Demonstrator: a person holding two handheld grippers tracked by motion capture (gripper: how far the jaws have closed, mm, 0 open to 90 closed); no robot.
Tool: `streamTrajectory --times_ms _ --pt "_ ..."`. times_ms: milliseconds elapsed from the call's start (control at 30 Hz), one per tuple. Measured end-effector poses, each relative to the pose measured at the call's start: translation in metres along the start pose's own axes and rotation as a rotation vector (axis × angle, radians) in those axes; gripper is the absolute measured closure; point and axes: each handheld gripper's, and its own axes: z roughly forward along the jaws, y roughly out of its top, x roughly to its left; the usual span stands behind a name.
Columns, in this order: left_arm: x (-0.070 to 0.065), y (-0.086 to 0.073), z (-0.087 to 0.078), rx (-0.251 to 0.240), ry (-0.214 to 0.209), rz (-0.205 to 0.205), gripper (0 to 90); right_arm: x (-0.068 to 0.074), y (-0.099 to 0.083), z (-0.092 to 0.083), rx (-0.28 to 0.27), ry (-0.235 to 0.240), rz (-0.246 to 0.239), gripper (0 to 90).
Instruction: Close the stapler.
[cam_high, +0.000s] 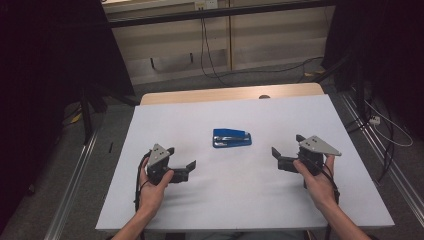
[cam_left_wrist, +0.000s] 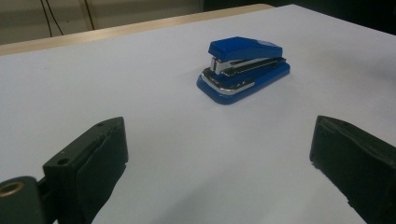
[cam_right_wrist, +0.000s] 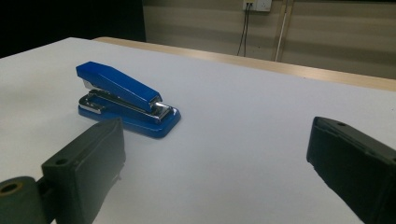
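Both tongs, left (cam_high: 181, 157) and right (cam_high: 286, 145), gape wide and empty on either side of the blue stapler (cam_high: 231, 138), which sits mid-bench (cam_high: 260, 200), long axis running between them. Neither looks clearly nearer. Its far side is hidden from each gripper view.

I'm seeing the stapler (cam_high: 231, 138) lying flat on the table (cam_high: 260, 200), mid-table, between my left gripper (cam_high: 181, 157) and right gripper (cam_high: 285, 145), slightly ahead of both.
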Motion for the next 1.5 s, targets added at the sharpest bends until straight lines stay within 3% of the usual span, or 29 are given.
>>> streamTrajectory --times_ms 233,333,533,667,867,1100,1300,1400,1500 --pt "-0.001 -0.006 -0.020 -0.018 0.031 -0.005 4.4 0.005 -0.001 0.001 0.006 0.015 0.001 4.1" --pt "0.001 -0.011 -0.034 -0.023 0.023 -0.030 4.3 0.005 -0.001 -0.001 0.004 0.005 0.004 4.1" --pt "0.001 -0.023 -0.055 -0.010 0.054 -0.040 4.3 0.002 -0.008 -0.015 0.015 0.005 0.004 4.0" --pt "0.001 -0.024 -0.064 -0.026 0.090 -0.034 4.3 0.000 -0.012 -0.026 0.006 -0.012 0.015 3.9" --pt "0.000 -0.025 -0.066 -0.021 0.092 -0.027 4.3 -0.001 -0.017 -0.043 -0.002 -0.027 0.016 3.4" --pt "0.000 -0.026 -0.065 -0.013 0.091 -0.021 4.3 -0.004 -0.022 -0.058 -0.003 -0.022 0.053 2.4" --pt "0.000 -0.027 -0.065 -0.009 0.092 -0.020 4.3 -0.005 -0.028 -0.069 0.000 -0.038 0.032 2.2" --pt "-0.001 -0.025 -0.066 -0.031 0.087 -0.029 4.4 -0.004 -0.030 -0.071 -0.002 -0.031 0.038 1.4" --pt "0.000 -0.025 -0.068 -0.032 0.088 -0.026 4.4 -0.002 -0.032 -0.070 0.007 -0.034 0.011 1.1"
